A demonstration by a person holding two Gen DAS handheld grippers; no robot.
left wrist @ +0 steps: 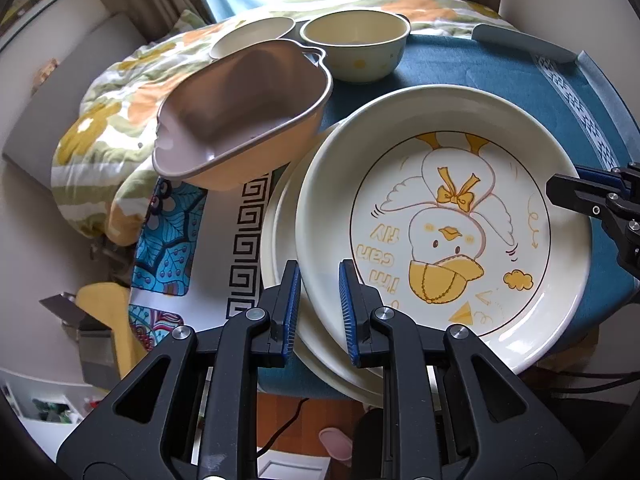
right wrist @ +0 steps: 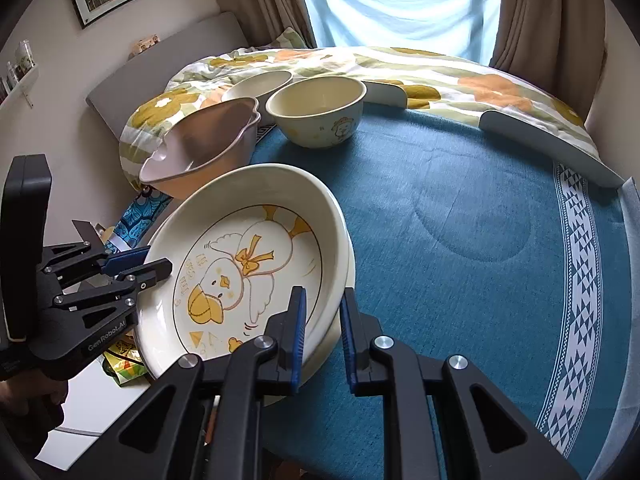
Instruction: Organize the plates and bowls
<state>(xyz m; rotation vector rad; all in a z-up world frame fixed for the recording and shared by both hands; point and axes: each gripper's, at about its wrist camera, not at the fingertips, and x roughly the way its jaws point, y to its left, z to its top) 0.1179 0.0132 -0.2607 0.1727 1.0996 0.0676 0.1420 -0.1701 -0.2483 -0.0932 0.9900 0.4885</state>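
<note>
A cream plate with a yellow duck drawing (left wrist: 444,220) (right wrist: 248,268) sits tilted on a second cream plate (left wrist: 280,248) (right wrist: 348,268). My left gripper (left wrist: 320,300) (right wrist: 138,266) straddles the duck plate's near-left rim, jaws partly apart around it. My right gripper (right wrist: 323,332) (left wrist: 576,194) straddles the opposite rim the same way. A pink heart-shaped bowl (left wrist: 244,112) (right wrist: 204,152), a cream duck bowl (left wrist: 356,44) (right wrist: 320,112) and a shallow cream bowl (left wrist: 252,36) (right wrist: 260,82) stand behind.
A teal cloth (right wrist: 460,220) covers the table, with a round dent where a dish stood. A floral duvet (right wrist: 400,68) lies beyond. A grey-white board (right wrist: 552,148) rests at the far right edge. A patterned blue cloth (left wrist: 168,240) hangs at the left.
</note>
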